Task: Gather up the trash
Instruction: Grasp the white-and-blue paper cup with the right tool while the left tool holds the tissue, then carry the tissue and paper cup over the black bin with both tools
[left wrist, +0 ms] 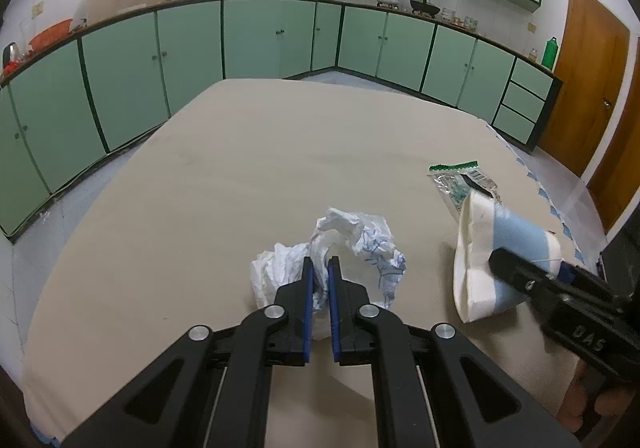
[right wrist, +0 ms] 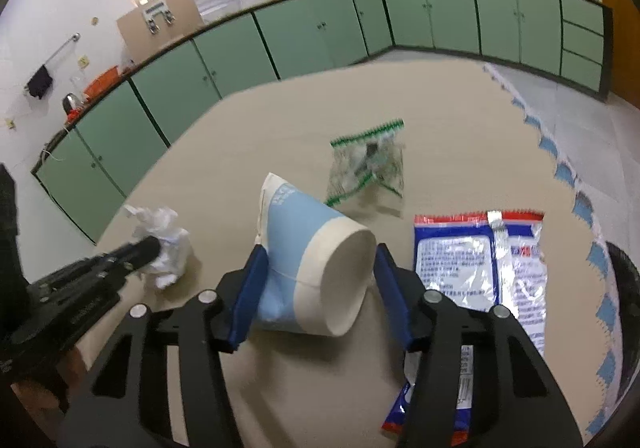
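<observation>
left wrist view: left gripper point(left wrist: 320, 268) sits at lower centre of the frame, jaws pressed nearly together and pinching a crumpled paper ball point(left wrist: 352, 244), white with blue scribbles, which rests on the beige table point(left wrist: 240, 176). at the right edge the right gripper point(left wrist: 532, 274) reaches in from the lower right around a paper cup point(left wrist: 492, 260), blue with white bands, tipped on its side with the mouth toward the left of the frame. just behind the cup, right of centre, lies a clear plastic bag point(left wrist: 460, 180) with a green strip. green cabinets point(left wrist: 260, 36) run across the upper frame, wooden door point(left wrist: 588, 88) at right.

right wrist view: right gripper point(right wrist: 320, 268) at lower centre, jaws partly spread with the paper cup point(right wrist: 308, 248) lying between them, its base toward the camera. left pad touches the cup side; right pad shows a thin gap, so not clamped. clear plastic bag point(right wrist: 368, 168) sits above the cup at centre. a blue, red and white snack wrapper point(right wrist: 480, 264) lies flat at right, partly under the right finger. left gripper point(right wrist: 148, 246) comes in from the lower left onto the crumpled paper ball point(right wrist: 166, 244) at left.
</observation>
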Available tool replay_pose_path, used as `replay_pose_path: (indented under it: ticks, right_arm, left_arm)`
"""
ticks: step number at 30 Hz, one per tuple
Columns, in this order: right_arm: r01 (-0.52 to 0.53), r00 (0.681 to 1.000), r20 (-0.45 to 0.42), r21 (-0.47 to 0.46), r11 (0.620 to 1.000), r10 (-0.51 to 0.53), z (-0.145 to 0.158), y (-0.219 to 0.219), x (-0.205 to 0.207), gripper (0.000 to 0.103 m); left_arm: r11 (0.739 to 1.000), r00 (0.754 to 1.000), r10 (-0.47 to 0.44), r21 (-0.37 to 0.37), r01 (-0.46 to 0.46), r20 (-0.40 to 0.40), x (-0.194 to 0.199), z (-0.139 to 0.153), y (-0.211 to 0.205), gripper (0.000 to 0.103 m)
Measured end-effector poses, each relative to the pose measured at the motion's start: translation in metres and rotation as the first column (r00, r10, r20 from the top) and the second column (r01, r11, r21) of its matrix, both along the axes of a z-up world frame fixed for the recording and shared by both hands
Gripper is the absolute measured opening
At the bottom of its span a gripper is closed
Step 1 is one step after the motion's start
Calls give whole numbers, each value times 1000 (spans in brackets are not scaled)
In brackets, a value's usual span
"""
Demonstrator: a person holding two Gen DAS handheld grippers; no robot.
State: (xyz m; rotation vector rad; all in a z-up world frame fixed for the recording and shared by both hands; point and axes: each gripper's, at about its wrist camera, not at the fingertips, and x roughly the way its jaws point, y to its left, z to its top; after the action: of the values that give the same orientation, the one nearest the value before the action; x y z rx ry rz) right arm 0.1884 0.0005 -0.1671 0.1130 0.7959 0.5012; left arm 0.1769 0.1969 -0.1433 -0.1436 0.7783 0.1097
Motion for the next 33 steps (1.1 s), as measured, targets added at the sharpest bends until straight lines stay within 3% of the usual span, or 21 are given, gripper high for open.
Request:
replay_pose_path:
  ticks: [6, 18, 33]
  right_arm:
    - [-8, 997, 74, 27, 1000, 6, 29, -9, -5, 50]
    - [89, 983, 160, 23, 996, -92, 66, -61, -18, 50]
    - [297, 933, 208, 10, 955, -292, 79, -174, -41, 50]
  left_arm:
    - [1000, 999, -23, -6, 23, 27, -3, 11, -8, 7]
    - [992, 987, -128, -3, 129, 101, -7, 39, -54, 7]
    - [942, 928, -327, -17, 335, 176, 6, 63, -167, 7]
